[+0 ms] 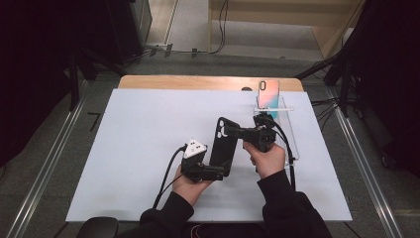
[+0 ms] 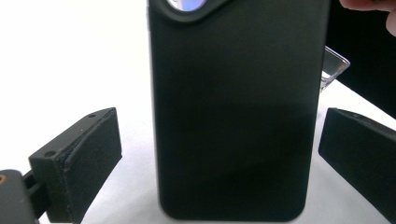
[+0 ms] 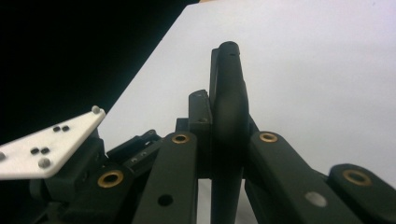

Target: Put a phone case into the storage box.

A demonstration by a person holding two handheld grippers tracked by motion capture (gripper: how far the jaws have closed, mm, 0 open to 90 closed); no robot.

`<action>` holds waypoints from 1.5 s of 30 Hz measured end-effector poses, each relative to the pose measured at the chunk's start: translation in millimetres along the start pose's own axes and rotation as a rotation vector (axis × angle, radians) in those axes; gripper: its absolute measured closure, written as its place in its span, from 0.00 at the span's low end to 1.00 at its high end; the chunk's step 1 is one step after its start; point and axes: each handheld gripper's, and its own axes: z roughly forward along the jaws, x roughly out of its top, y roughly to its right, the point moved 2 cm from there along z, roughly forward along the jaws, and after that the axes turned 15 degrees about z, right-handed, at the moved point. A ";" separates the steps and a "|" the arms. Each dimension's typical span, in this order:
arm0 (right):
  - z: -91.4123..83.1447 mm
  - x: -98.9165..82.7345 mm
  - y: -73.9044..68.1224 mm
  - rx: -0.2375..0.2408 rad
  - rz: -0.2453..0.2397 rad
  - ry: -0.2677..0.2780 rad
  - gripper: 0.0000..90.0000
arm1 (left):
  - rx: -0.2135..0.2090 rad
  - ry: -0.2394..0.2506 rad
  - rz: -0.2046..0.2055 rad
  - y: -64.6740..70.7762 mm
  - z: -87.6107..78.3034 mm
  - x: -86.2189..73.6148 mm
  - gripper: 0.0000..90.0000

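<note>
Desk [image 1: 138, 148] under a white sheet takes up the middle of the high view. Near its center a black phone case [image 1: 224, 147] hangs in the air, the right tool [image 1: 236, 133] clamped on its upper edge. The left tool [image 1: 221, 172] sits at its lower end, jaws wide, pads clear of both sides. A second phone [image 1: 269, 93] stands upright at upper right.

Left gripper [image 1: 218, 171] low near the table's near edge, jaws spread wide, pads [image 2: 88, 163] clear of contact. Right gripper [image 1: 236, 132] level, pointing left, jaws clamped tight. Both forearms entering from the near edge.
</note>
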 end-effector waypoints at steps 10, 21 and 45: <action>-5.3 -2.3 0.0 -0.022 -0.102 -0.015 0.92 | -0.085 -0.078 -0.012 -10.2 -9.8 9.2 0.07; -14.3 -8.8 2.0 0.021 -0.212 -0.058 0.92 | -0.191 -0.088 0.033 -30.1 -28.3 27.1 0.16; -9.4 -19.3 2.1 0.148 -0.397 -0.187 0.92 | -0.412 -0.045 0.173 -58.6 -53.9 48.7 0.18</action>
